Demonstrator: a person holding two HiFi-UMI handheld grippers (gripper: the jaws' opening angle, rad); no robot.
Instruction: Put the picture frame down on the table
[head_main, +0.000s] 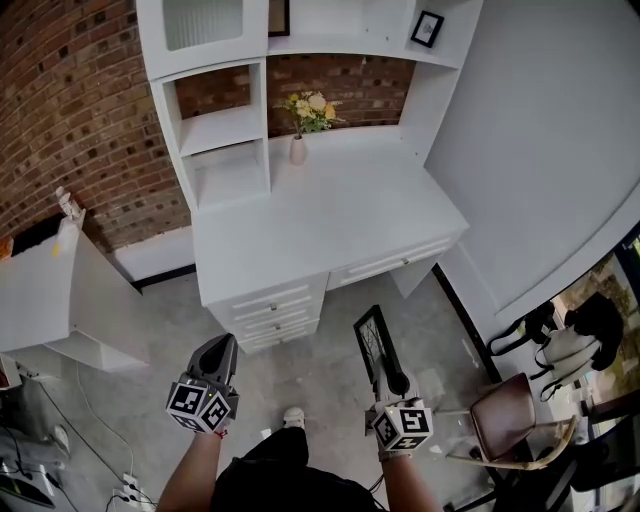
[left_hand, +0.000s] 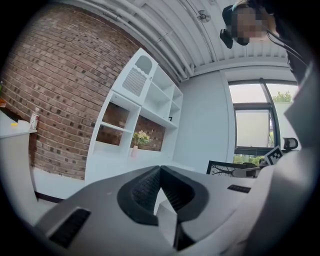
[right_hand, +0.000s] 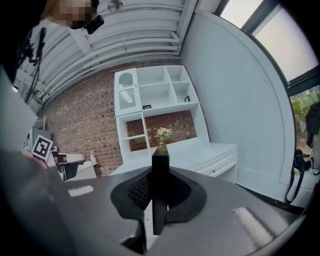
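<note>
Right gripper (head_main: 392, 385) is clamped on the near end of the frame (head_main: 374, 340), which sits edge-on between the jaws with its long axis running forward toward the table (head_main: 330, 215). Left gripper (head_main: 220, 350) is pinched closed on nothing, short of the table's drawers (head_main: 275, 305) and farther from the frame. The frame hangs short of the table's front edge, so the next move is likely forward and up over it, onto the bare top in front of the vase (head_main: 298, 150).
</note>
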